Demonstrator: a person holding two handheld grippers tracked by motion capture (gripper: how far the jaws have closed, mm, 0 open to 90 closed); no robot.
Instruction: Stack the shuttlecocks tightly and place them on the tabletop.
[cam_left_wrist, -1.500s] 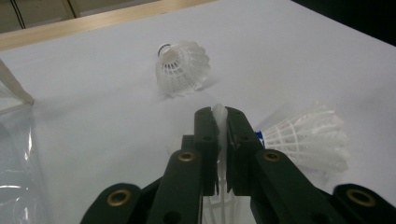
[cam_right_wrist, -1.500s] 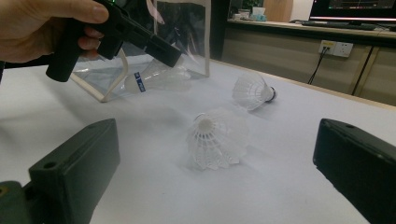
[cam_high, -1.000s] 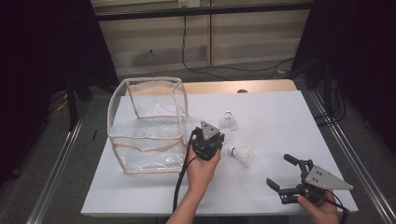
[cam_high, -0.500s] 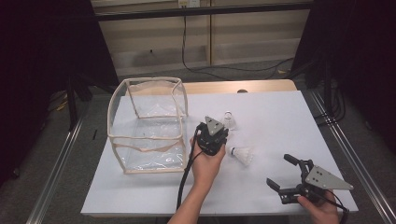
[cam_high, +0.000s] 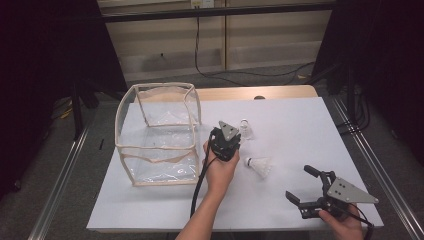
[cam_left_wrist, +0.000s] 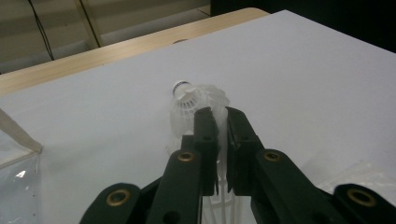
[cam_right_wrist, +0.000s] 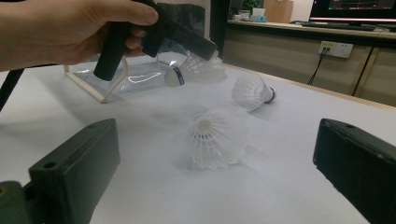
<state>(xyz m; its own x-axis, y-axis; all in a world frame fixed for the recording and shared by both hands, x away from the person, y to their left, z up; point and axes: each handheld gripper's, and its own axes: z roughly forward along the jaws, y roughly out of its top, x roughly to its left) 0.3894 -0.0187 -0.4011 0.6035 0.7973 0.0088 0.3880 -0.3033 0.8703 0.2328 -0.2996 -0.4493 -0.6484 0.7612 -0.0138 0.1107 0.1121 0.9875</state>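
Shuttlecock (cam_right_wrist: 194, 71) with a blue-banded cork is hanging clamped by its feathers in the left gripper (cam_left_wrist: 222, 122), lifted off the white table (cam_high: 300, 125) beside the clear bag (cam_high: 157, 132). Two more shuttlecocks (cam_right_wrist: 215, 137) are lying below it. Right gripper (cam_high: 304, 184) is resting with jaws spread wide, holding nothing

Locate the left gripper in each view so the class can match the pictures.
High view: left gripper at centre, right of the clear box.
Left gripper view: bottom centre, shut on a shuttlecock.
Right gripper view: upper left, in a hand.
Shared landmark: the clear box.
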